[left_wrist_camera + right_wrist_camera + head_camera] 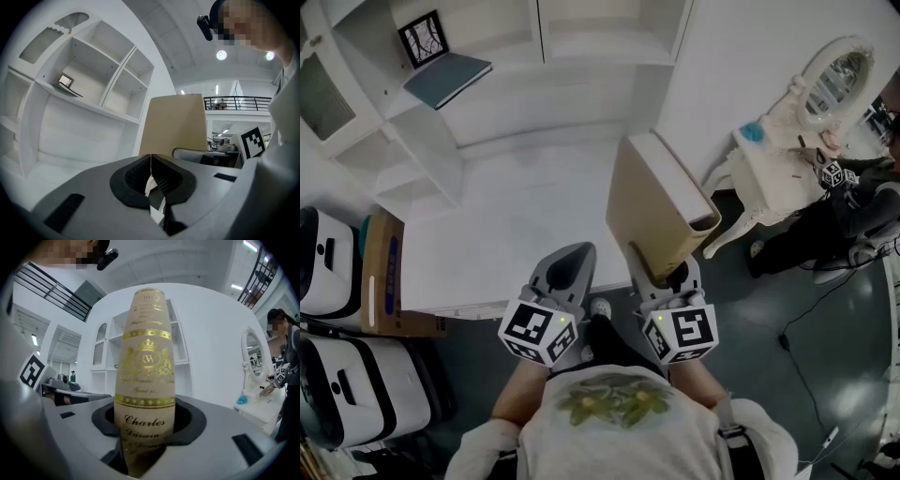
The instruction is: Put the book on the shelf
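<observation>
Bright, even indoor light washed the white shelf unit (516, 56) almost featureless, while round ceiling lamps (221, 55) flared overhead. Both gripper views bowed into dark fisheye corners, and the book (145, 357) blurred near the lens.

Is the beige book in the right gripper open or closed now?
Closed. The book stands in the right gripper with its covers flat against the white page block; only its gilded spine faces that gripper's view.
</observation>
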Demonstrator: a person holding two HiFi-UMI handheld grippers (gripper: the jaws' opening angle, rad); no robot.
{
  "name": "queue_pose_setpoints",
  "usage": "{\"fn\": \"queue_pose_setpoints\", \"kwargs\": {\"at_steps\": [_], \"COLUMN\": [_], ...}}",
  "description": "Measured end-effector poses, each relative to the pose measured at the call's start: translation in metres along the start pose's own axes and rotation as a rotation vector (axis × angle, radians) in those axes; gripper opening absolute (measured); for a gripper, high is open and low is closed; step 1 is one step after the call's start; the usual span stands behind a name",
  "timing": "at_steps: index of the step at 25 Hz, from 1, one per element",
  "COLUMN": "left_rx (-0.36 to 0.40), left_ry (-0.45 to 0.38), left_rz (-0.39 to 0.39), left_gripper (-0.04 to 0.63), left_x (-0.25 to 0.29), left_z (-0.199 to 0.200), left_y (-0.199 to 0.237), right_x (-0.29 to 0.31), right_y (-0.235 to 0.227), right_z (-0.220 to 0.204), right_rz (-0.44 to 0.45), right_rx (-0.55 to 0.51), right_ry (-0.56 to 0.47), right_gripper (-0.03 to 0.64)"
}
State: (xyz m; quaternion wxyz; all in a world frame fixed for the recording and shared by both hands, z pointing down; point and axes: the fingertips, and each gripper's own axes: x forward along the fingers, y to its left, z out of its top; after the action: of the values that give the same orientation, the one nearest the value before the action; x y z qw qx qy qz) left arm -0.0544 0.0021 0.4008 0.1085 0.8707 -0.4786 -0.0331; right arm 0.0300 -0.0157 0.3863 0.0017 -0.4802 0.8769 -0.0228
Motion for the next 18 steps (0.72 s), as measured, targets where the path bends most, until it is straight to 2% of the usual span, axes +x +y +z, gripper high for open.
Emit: {"fn": "queue_pose_setpoints", "kwargs": {"at_steps": [18], "left_rx": [0.061], "left_ry": [-0.03], "left_rz": [-0.023], "left_gripper": [0.028], "left_x": [0.071], "left_z": [0.043], "left_y": [0.054], "right_x": [0.093], "right_y": [-0.041], "right_z": [0.045], "right_rz": [-0.015], "right_rx": [-0.02], "right_ry": [-0.097], "right_gripper": [0.229]}}
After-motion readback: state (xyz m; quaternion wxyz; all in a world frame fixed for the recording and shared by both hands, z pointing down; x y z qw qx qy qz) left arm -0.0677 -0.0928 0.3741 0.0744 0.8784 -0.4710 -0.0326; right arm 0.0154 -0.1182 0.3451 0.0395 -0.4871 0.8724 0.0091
